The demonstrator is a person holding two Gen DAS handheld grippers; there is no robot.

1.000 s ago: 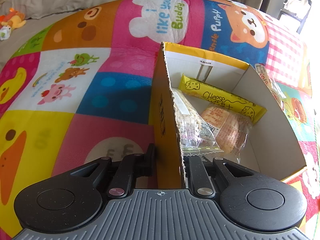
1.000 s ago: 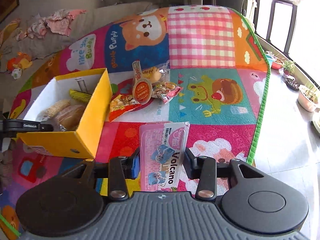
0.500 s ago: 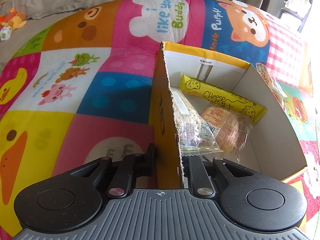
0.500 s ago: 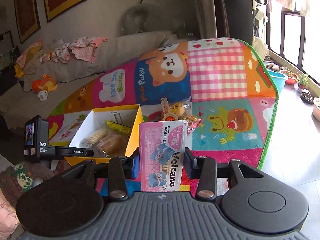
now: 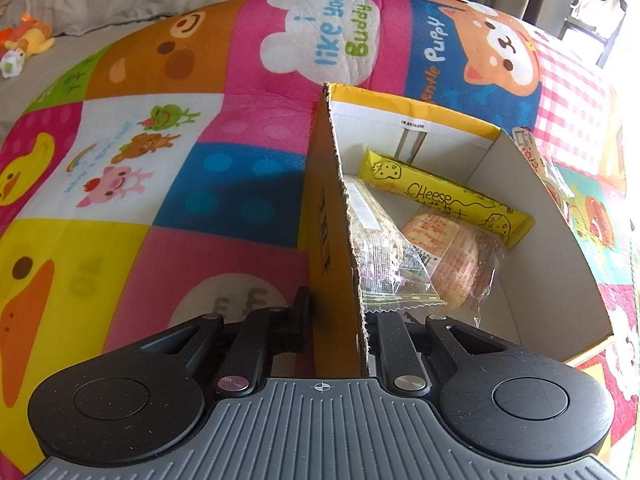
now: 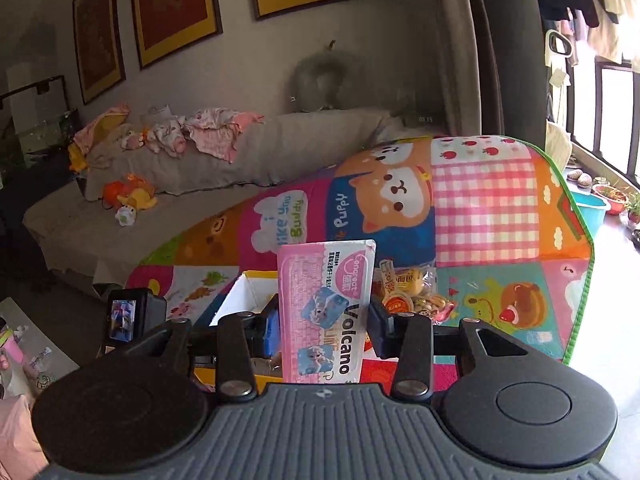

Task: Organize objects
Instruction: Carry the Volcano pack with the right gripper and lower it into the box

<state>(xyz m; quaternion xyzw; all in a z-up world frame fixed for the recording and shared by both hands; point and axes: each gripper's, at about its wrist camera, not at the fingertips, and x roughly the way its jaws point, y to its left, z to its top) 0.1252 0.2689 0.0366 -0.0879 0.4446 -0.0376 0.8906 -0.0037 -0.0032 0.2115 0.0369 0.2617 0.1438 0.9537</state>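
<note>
Your left tongs (image 5: 338, 312) stay clamped on the near wall of the yellow box (image 5: 332, 240), which has not moved on the play mat (image 5: 160, 184); the cheese bar (image 5: 448, 200) lies inside. Your right tongs (image 6: 323, 326) are clamped on the pink Volcano packet (image 6: 326, 312) and have lifted it off the mat. It now hangs just in front of the box, so I think you can drop it in next.

- The play mat (image 5: 248, 168) is showing a patchwork of pink, blue, yellow, orange and white panels with cartoon animals.
- The box (image 5: 328, 216) is showing yellow outside, white inside.
- The cheese snack packet (image 5: 444, 196) is showing yellow with black lettering.
- The Volcano packet (image 6: 328, 312) is showing pink with white edging and black lettering.
- The framed pictures (image 6: 176, 4) are showing red with yellow borders.
</note>
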